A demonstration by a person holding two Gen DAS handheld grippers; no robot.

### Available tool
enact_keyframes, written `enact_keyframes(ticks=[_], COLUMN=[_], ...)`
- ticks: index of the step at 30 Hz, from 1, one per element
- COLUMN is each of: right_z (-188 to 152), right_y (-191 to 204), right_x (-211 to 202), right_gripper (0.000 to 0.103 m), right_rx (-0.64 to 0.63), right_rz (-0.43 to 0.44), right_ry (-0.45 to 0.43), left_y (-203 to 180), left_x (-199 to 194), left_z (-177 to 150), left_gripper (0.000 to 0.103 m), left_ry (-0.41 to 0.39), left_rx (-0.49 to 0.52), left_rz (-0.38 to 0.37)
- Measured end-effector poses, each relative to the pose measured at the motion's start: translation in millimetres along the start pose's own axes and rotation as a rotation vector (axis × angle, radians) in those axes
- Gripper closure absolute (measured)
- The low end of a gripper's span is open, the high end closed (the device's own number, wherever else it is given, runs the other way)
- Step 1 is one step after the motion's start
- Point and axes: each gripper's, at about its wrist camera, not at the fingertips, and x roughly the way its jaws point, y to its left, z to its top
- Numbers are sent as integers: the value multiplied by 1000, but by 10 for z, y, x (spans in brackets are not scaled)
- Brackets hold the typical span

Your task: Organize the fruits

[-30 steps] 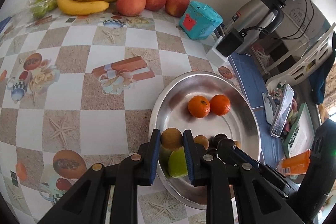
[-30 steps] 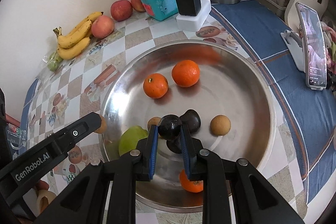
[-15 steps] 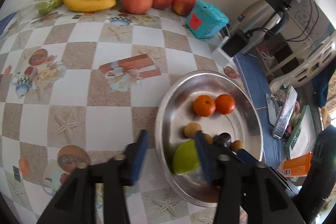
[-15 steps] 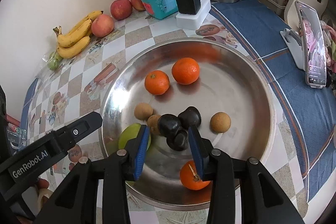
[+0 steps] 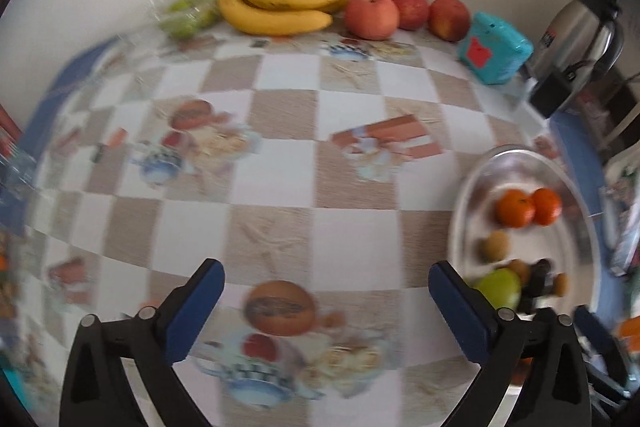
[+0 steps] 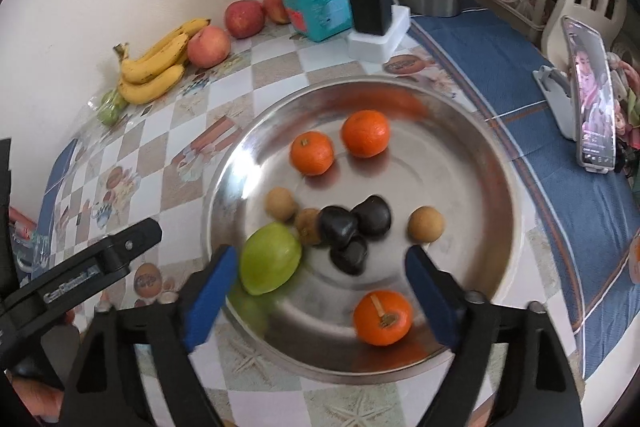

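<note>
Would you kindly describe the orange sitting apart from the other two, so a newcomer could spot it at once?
Start at the big round steel tray on the checked tablecloth. Past the cluster of three dark fruits at its middle, look toward the tray's near edge. There lies the lone orange, its dry stem facing up, while the other two oranges sit paired at the far side.

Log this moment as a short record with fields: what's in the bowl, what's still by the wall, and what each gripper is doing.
bowl: metal bowl on the checked tablecloth
in bowl: three oranges, green fruit, three dark fruits, three small brown fruits
by wall: bananas, three apples, bagged green fruit
left gripper: jaws opening, nothing between them, over bare tablecloth beside the bowl
right gripper: jaws opening over the bowl, gripping nothing
</note>
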Motion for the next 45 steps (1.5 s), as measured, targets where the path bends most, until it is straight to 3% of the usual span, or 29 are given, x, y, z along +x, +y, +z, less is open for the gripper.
enact_keyframes(ticks=[14, 18, 33, 45], right_z=[-235, -327, -527, -525], right_y=[227, 275, 389, 393], right_x=[-69, -116, -317, -360], right_gripper=[15, 15, 15, 15], right_rx=[-78, -92, -145, -140], right_rz=[18, 32, 28, 36], right_ry=[9, 11, -4, -16], left_y=[312, 320, 500, 617], left_x=[-322, -430, -778, -749], left_z=[-182, -279, -729, -766], left_gripper=[0, 0, 0, 0], left_ry=[-82, -88, -94, -77], left_rx=[-17, 22, 53, 40], left_rz=[243, 317, 297, 227])
